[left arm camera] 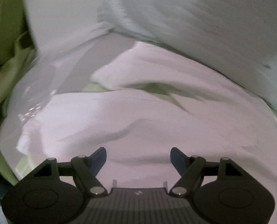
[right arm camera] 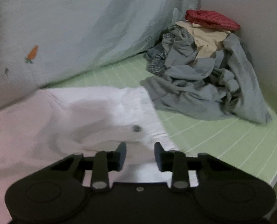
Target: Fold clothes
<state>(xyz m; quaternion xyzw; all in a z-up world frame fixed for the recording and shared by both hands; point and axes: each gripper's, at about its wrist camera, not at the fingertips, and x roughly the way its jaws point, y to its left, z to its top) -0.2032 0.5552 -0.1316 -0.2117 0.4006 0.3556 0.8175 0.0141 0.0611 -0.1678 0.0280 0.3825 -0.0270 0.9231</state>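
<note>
The left gripper hangs low over a pale pink garment, its two dark fingers spread wide with nothing between them but the cloth lying below. The right gripper is likewise parted, its fingers a little closer together, and poised over the white end of the same pink garment; nothing is pinched in it.

From the left wrist view, the pink cloth lies rumpled in broad folds, and a sliver of the green mat shows through a gap between two of its layers. Off to the left is a bunched olive-green fabric.

From the right wrist view, the garment's white part carries a small dark button or snap, too blurred to tell which. The garment rests on a light green mat with white grid lines, whose near right edge is in sight.

Behind the garment stands a pale blue-green cloth with a small carrot motif on it. In the far right corner, well apart from both grippers, sits a heap of unfolded clothes: a grey garment spilling forward onto the mat, a checked grey piece at its left, a cream one above, and a red textured item on top.
</note>
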